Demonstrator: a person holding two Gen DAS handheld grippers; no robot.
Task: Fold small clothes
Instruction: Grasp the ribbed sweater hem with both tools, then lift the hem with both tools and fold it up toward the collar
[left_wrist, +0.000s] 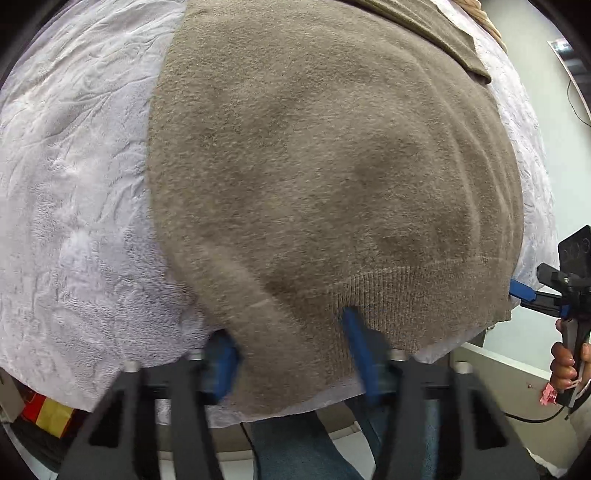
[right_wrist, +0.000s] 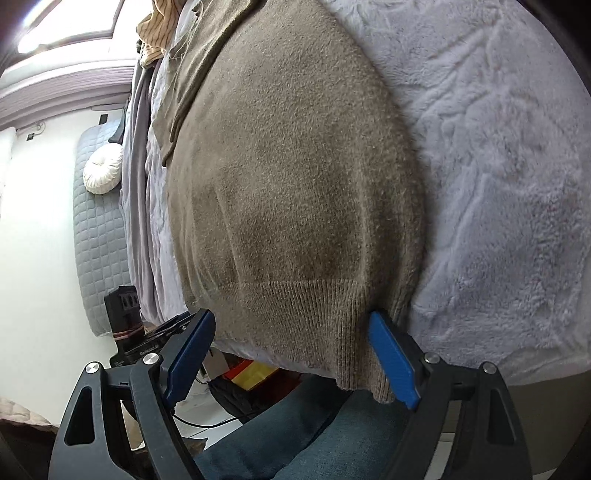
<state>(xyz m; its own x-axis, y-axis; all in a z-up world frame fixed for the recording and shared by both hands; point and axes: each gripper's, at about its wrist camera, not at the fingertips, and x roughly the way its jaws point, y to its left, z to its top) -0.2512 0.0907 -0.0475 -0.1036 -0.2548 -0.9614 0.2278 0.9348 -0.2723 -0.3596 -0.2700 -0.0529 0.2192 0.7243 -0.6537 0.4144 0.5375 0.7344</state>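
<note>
A brown knit sweater lies flat on a white fleece blanket, its ribbed hem hanging over the near edge. My left gripper is open, its blue fingers straddling the hem's left corner. In the right wrist view the sweater fills the middle. My right gripper is open, with blue fingers either side of the ribbed hem. The right gripper also shows at the far right of the left wrist view, and the left gripper shows at the left of the right wrist view.
The white blanket spreads right of the sweater. A striped garment lies at the far end. A grey quilted mat with a white round cushion lies on the floor at left. A red and yellow box sits under the edge.
</note>
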